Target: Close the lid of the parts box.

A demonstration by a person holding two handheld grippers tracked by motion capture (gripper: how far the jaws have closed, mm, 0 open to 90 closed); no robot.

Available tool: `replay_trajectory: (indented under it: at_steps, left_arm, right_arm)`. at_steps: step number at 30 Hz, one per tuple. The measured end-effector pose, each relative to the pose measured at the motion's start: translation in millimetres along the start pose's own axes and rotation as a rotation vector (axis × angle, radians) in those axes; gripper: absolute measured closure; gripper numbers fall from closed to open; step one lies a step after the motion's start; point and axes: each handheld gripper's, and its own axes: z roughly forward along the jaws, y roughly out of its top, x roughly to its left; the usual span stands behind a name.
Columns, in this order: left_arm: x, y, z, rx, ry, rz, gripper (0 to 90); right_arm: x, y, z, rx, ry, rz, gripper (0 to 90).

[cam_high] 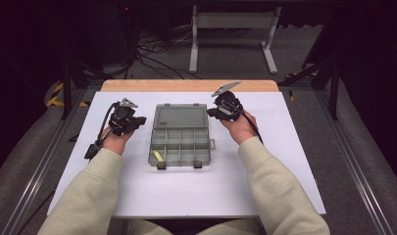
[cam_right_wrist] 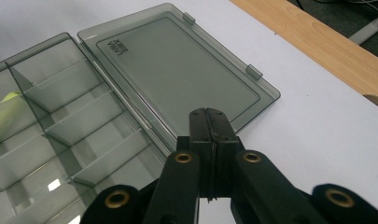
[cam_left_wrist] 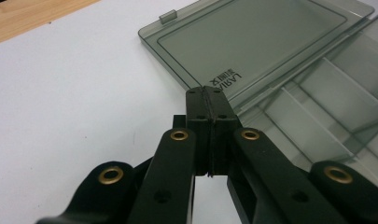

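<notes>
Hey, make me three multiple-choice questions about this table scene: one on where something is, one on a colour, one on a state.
1. Where does the organizer box sit?
A. between the two grippers
B. left of both grippers
C. on the floor

2. What colour is the small item in the box's near-left compartment?
A. red
B. yellow-green
C. blue

3. How is the box's lid?
A. shut and latched
B. taken off and set aside
C. folded open, flat on the table

Answers: 1 A, the left gripper and right gripper flank it; 2 B, it shows yellow-green through the clear plastic; 3 C, it lies flat behind the compartments.
</notes>
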Motion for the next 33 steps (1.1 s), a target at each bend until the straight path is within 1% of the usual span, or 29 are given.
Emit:
replay_trajectory:
  at_steps: [2, 3, 4, 5, 8, 9, 13, 14, 15, 19, 20, 21, 23, 24, 25, 26, 27, 28, 29, 30, 31, 33]
  left_arm:
    - [3.2, 1.2, 4.2, 0.007, 0.005, -0.009, 89.6]
    - [4.5, 2.1, 5.3, 0.024, -0.007, -0.014, 89.6]
    - [5.7, 3.0, 7.9, 0.024, -0.002, -0.012, 89.6]
    - [5.2, 3.2, 9.3, 0.020, 0.007, -0.017, 89.6]
    - [6.5, 3.8, 11.7, 0.025, 0.009, -0.009, 89.6]
    - [6.9, 3.7, 12.8, 0.028, 0.004, -0.011, 89.6]
    - [9.3, 4.7, 17.3, 0.038, 0.008, -0.022, 89.6]
    - [11.1, 5.5, 17.9, 0.036, 0.012, -0.008, 89.6]
    - [10.6, 5.4, 18.4, 0.036, 0.005, -0.023, 89.6]
    - [11.8, 4.5, 21.3, 0.048, 0.006, -0.015, 89.6]
    - [13.1, 3.0, 24.1, 0.057, 0.002, -0.022, 89.6]
    - [14.6, 1.9, 26.3, 0.056, 0.009, -0.029, 89.5]
    - [18.4, -0.2, 30.1, 0.064, -0.006, -0.064, 89.5]
    - [21.4, -0.5, 31.8, 0.062, -0.004, -0.058, 89.5]
    - [22.4, -1.0, 33.9, 0.069, 0.000, -0.063, 89.5]
    - [22.3, -1.4, 35.1, 0.074, -0.003, -0.072, 89.5]
    - [24.3, -1.8, 37.7, 0.075, 0.003, -0.066, 89.5]
    - [25.2, -2.3, 39.9, 0.081, -0.002, -0.076, 89.5]
    - [25.2, -2.3, 39.9, 0.081, -0.002, -0.076, 89.5]
    - [26.3, -3.3, 43.5, 0.088, -0.011, -0.084, 89.5]
    - [26.9, -3.5, 45.0, 0.095, -0.011, -0.075, 89.5]
    - [24.6, -4.4, 47.7, 0.107, -0.020, -0.088, 89.5]
  right_arm:
    - [-1.9, -0.5, 2.4, 0.005, -0.004, 0.002, 90.0]
    - [-3.4, -0.9, 3.4, 0.009, -0.005, 0.007, 90.0]
    - [-4.8, -1.3, 4.6, 0.013, -0.010, 0.016, 90.0]
    - [-7.0, -2.0, 6.3, 0.014, -0.011, 0.029, 90.0]
    - [-10.3, -3.2, 8.1, 0.022, -0.017, 0.038, 90.0]
    - [-11.1, -3.5, 8.4, 0.023, -0.017, 0.039, 90.0]
    - [-14.1, -4.6, 10.8, 0.032, -0.020, 0.042, 90.0]
    - [-14.5, -4.9, 11.5, 0.033, -0.018, 0.044, 90.0]
    - [-14.6, -5.4, 12.5, 0.040, -0.016, 0.048, 90.0]
    - [-14.6, -7.0, 16.6, 0.053, -0.016, 0.051, 90.0]
    - [-14.8, -8.2, 19.0, 0.065, -0.017, 0.050, 90.0]
    - [-14.8, -9.3, 21.4, 0.072, -0.016, 0.052, 90.0]
    - [-15.7, -11.1, 24.7, 0.082, -0.016, 0.052, 90.0]
    - [-16.0, -11.8, 25.9, 0.085, -0.021, 0.058, 90.0]
    - [-17.3, -12.6, 27.6, 0.088, -0.020, 0.056, 90.0]
    - [-17.6, -13.3, 29.5, 0.095, -0.016, 0.063, 90.0]
    - [-18.0, -13.7, 30.6, 0.099, -0.015, 0.063, 90.0]
    - [-18.3, -14.1, 32.7, 0.104, -0.017, 0.061, 90.0]
    - [-18.3, -14.1, 32.7, 0.104, -0.017, 0.061, 90.0]
    - [-18.4, -14.3, 34.2, 0.109, -0.019, 0.064, 90.0]
    - [-19.1, -14.9, 37.2, 0.115, -0.020, 0.067, 90.0]
    - [-20.2, -16.3, 41.4, 0.126, -0.018, 0.070, 90.0]
